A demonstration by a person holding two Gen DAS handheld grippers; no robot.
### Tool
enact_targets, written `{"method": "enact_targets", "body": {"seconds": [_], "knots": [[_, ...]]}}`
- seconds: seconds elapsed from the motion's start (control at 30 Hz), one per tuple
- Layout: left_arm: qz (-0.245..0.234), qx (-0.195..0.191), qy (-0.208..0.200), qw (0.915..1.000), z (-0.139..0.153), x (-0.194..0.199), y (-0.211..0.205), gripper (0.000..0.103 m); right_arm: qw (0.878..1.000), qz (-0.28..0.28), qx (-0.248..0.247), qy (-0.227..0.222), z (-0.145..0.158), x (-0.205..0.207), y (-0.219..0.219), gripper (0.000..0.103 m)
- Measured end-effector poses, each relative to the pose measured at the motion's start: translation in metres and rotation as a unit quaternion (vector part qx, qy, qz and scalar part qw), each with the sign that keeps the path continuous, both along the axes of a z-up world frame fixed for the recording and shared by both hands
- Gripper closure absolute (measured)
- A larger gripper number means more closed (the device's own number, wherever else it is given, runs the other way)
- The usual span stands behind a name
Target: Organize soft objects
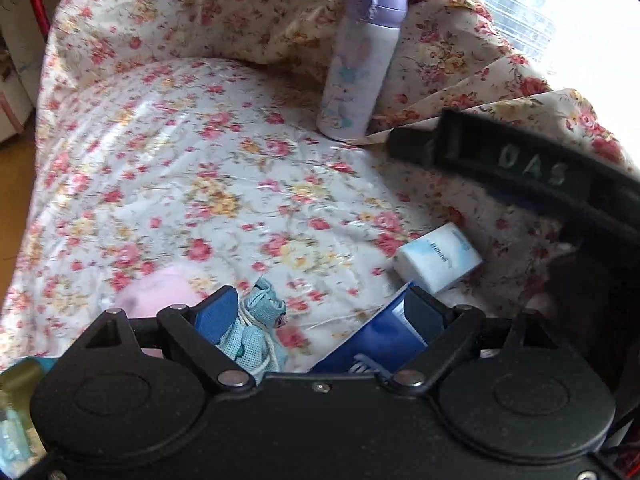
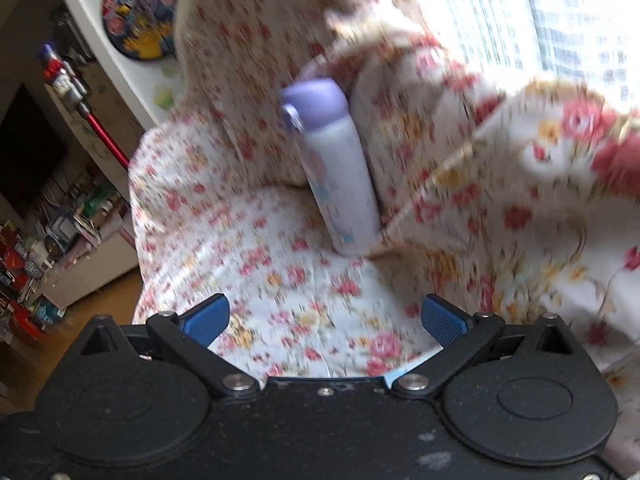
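My left gripper (image 1: 320, 312) is open low over a seat covered in floral cloth (image 1: 192, 160). A small light-blue knitted toy (image 1: 260, 328) lies between its fingers, against the left pad (image 1: 218, 316). A pink soft object (image 1: 160, 292) lies just left of the gripper. A dark blue packet (image 1: 376, 340) lies by the right finger. My right gripper (image 2: 324, 320) is open and empty above the same seat; its view is blurred. It shows in the left wrist view (image 1: 500, 168) as a black body at the right.
A lavender-capped bottle (image 1: 360, 60) stands upright at the back of the seat, against the draped floral cloth; it also shows in the right wrist view (image 2: 336, 168). A white tissue pack (image 1: 438, 258) lies at the right. A bright window (image 2: 560, 20) is behind. Cluttered shelves (image 2: 40, 240) stand left.
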State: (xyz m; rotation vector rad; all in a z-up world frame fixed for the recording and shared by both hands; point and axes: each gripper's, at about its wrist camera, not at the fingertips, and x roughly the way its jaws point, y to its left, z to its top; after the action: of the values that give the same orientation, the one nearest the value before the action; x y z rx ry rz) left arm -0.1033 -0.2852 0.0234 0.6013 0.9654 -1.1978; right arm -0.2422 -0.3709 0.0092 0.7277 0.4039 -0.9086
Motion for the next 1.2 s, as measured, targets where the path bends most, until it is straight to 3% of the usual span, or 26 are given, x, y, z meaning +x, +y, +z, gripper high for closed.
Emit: {"method": "enact_targets", "body": {"seconds": [0.23,0.43,0.57,0.77,0.93,1.13,1.2], "knots": [[0.048,-0.005,-0.077,0.9959,0.019,0.025,0.039,0.016,0.999,0.02,-0.036,0.007,0.007,0.008,0.01,0.0],[0.126,-0.019,-0.089,0.9878,0.036,0.071,0.063,0.016,0.998,0.045,-0.039,-0.011,0.002,0.01,0.025,0.0],[0.158,-0.013,-0.089,0.9833,0.034,0.092,0.07,0.016,0.992,0.114,-0.059,0.003,0.001,0.026,0.042,0.0],[0.183,0.018,-0.074,0.9802,0.018,0.106,0.069,0.016,0.958,0.266,-0.064,0.08,-0.012,0.06,0.074,0.0],[0.182,0.033,-0.054,0.9813,0.003,0.107,0.061,0.016,0.936,0.32,-0.058,0.137,-0.029,0.077,0.091,0.0],[0.17,0.043,-0.049,0.9832,-0.008,0.105,0.044,0.016,0.927,0.341,-0.045,0.15,-0.04,0.091,0.097,0.001],[0.168,0.048,-0.047,0.9834,-0.012,0.105,0.039,0.015,0.928,0.336,-0.035,0.155,-0.045,0.096,0.096,0.008]]}}
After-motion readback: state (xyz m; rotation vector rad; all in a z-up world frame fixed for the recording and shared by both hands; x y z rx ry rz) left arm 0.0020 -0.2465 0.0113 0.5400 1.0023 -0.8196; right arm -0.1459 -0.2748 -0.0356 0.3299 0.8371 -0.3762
